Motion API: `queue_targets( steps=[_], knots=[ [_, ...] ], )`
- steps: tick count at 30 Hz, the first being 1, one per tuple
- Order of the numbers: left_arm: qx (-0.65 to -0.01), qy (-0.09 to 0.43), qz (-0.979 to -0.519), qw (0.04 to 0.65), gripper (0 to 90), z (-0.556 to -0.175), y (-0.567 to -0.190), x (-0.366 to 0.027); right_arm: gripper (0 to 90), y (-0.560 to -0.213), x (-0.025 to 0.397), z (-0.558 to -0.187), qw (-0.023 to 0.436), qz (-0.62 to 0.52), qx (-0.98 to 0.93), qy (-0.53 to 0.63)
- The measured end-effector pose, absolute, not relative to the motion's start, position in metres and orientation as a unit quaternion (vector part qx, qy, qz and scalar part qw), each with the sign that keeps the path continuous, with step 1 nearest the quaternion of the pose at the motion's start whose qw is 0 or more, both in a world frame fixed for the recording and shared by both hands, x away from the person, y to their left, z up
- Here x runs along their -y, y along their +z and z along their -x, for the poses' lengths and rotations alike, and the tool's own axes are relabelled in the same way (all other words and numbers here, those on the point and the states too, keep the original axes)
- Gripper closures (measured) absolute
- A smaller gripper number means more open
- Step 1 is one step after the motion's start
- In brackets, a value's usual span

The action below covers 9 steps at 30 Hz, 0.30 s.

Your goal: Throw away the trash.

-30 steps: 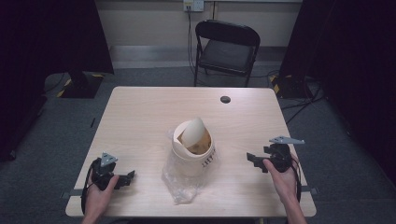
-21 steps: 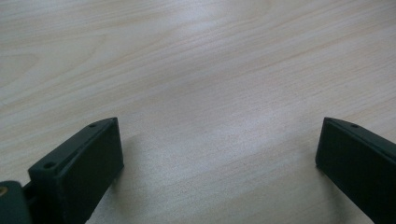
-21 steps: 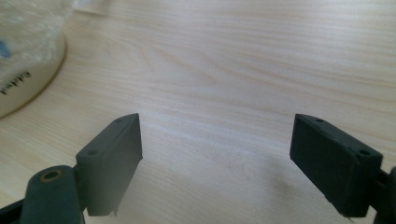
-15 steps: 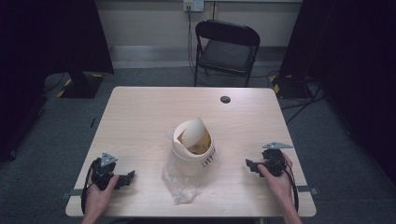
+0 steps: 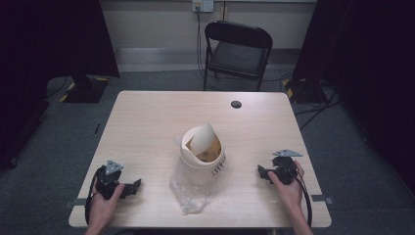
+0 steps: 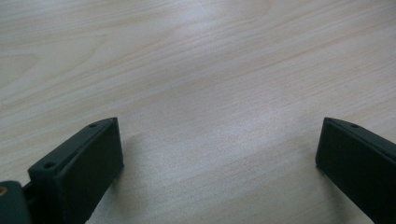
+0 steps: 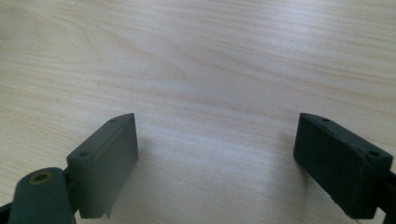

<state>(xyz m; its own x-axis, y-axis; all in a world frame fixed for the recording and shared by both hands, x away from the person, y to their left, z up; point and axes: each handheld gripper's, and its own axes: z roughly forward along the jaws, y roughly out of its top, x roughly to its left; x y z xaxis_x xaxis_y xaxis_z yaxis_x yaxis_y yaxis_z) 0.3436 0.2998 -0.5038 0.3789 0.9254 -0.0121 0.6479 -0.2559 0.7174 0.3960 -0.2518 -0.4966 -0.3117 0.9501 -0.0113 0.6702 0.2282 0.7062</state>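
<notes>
A dim room with a grey floor and a folding chair (image 5: 238,51) lay beyond the pale wood bench (image 5: 147,122). At its middle stood a cream bin (image 5: 201,152) on a clear bag (image 5: 191,188), untouched. Left hand-held gripper (image 5: 138,183) and right hand-held gripper (image 5: 260,171) rested near the front edge, jaws apart and empty; the work looked unstarted.

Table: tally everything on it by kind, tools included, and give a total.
Bin: 1
Clear plastic bag: 1
Black round cap: 1
Tools: 2, left tool, right tool
Total: 5
</notes>
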Motion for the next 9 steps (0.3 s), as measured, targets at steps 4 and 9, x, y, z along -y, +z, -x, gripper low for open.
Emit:
queue_targets(
  steps=[4,9],
  knots=[
    [-0.515,0.212,-0.763,0.327,0.2,-0.3436,-0.5038,-0.2998,11.7,-0.5002,0.2525,-0.3942,0.239,-0.536,-0.743,0.32],
    [-0.515,0.212,-0.763,0.327,0.2,-0.3436,-0.5038,-0.2998,11.7,-0.5002,0.2524,-0.3941,0.239,-0.536,-0.743,0.32]
  ],
)
